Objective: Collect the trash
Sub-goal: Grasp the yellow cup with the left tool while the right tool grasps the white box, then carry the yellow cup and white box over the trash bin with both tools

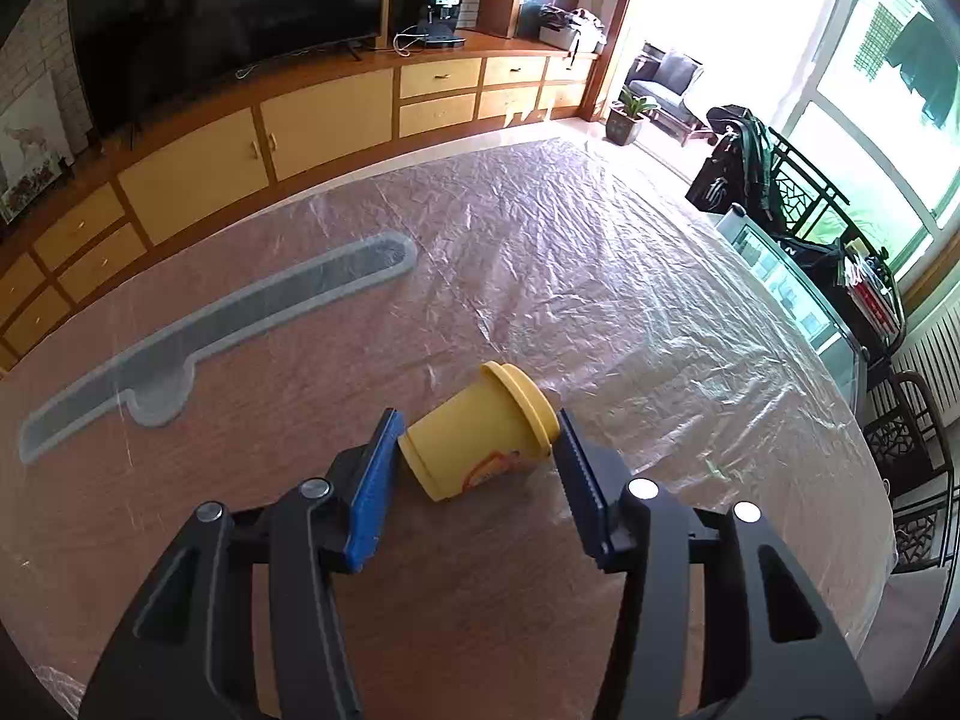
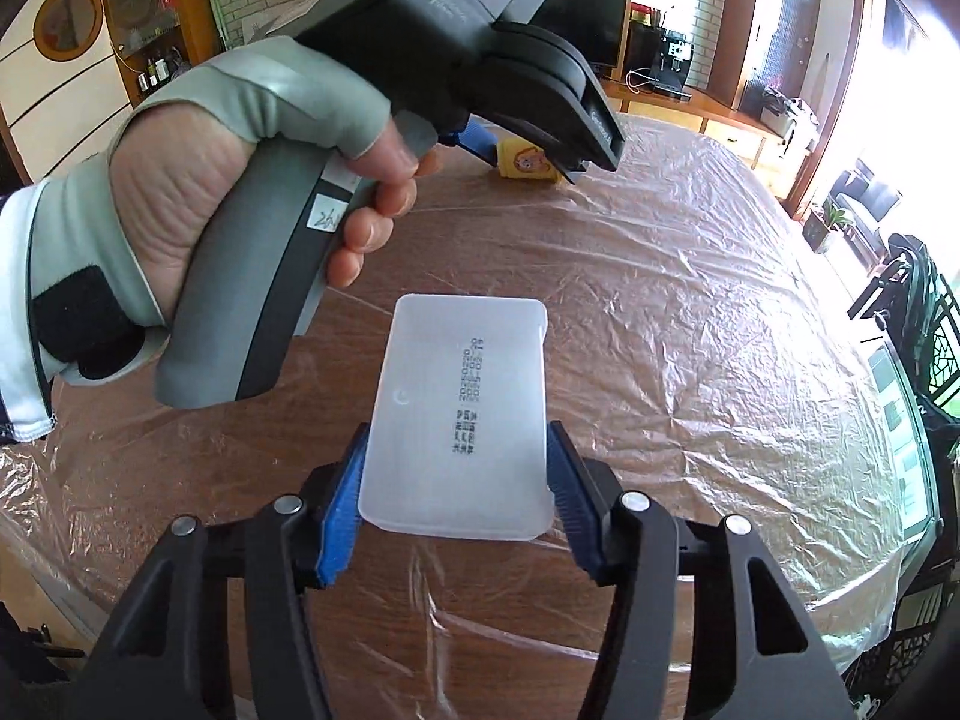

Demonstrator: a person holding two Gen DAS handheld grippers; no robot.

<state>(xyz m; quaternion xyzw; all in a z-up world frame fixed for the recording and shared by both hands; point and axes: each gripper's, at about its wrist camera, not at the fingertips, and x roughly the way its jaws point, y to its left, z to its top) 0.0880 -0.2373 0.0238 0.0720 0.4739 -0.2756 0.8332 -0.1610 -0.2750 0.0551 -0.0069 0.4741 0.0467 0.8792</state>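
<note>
A yellow tub (image 1: 480, 438) with a yellow lid lies on its side on the film-covered table (image 1: 540, 252). My left gripper (image 1: 478, 418) is shut on it, one blue pad against its base and the other against the lid rim. In the right wrist view the same tub (image 2: 525, 165) shows beyond a gloved hand (image 2: 180, 180) that holds the left gripper's handle. A flat, translucent white plastic box (image 2: 468, 372) with dark print lies on the table in front of the right wrist camera. My right gripper (image 2: 459, 429) is shut on its near end, a blue pad on each long side.
A long grey strip-shaped mat (image 1: 228, 324) lies under the film to the left. The table's rounded edge (image 1: 840, 396) drops off on the right, with dark chairs (image 1: 912, 450) and a glass cabinet (image 1: 780, 282) beyond. A TV cabinet (image 1: 330, 114) runs along the far wall.
</note>
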